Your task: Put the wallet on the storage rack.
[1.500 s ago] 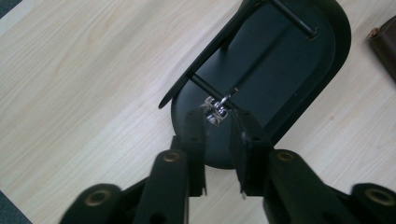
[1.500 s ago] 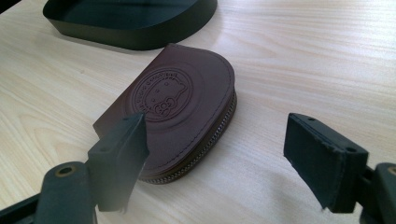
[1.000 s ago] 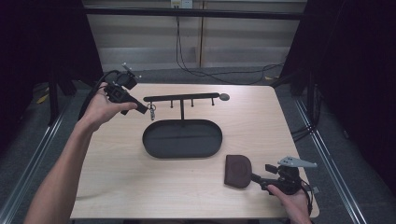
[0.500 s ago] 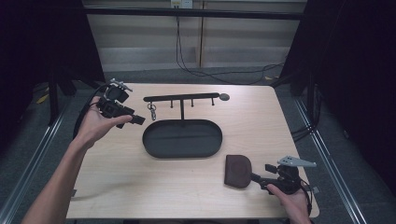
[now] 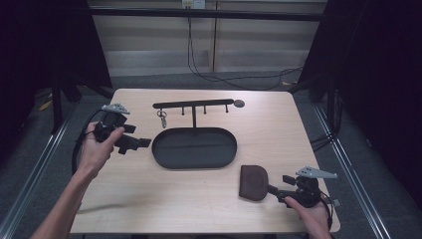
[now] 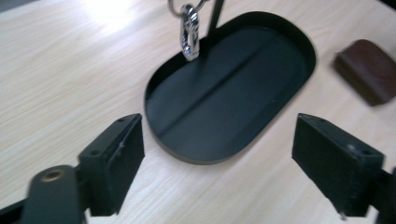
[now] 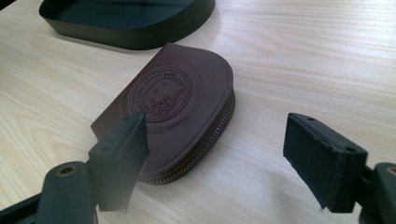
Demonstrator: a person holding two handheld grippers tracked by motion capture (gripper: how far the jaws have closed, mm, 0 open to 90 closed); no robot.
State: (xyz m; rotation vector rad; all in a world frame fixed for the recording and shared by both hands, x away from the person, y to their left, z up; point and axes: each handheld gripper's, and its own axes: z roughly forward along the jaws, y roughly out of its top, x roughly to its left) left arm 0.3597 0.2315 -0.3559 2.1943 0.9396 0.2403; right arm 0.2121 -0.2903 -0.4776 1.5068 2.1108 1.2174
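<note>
At the table's left edge, the left gripper (image 5: pixel 139 143), jaws just opened wide and empty, points level toward the black oval tray (image 5: pixel 164 154), while the right gripper (image 5: pixel 273 189), spread and resting low, faces the brown pouch (image 5: pixel 253 182) beside that tray.

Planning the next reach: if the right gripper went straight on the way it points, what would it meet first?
Most likely the brown leather pouch, lying just ahead of the open right gripper, toward its left jaw; the black tray lies beyond.

The left gripper (image 5: pixel 142 143) has just been opening, with nothing between its fingers, just beside the oval black metal tray (image 5: pixel 194 162). The flat brown leather pouch (image 5: pixel 253 182) lies at the right gripper (image 5: pixel 274 189) fingers.
</note>
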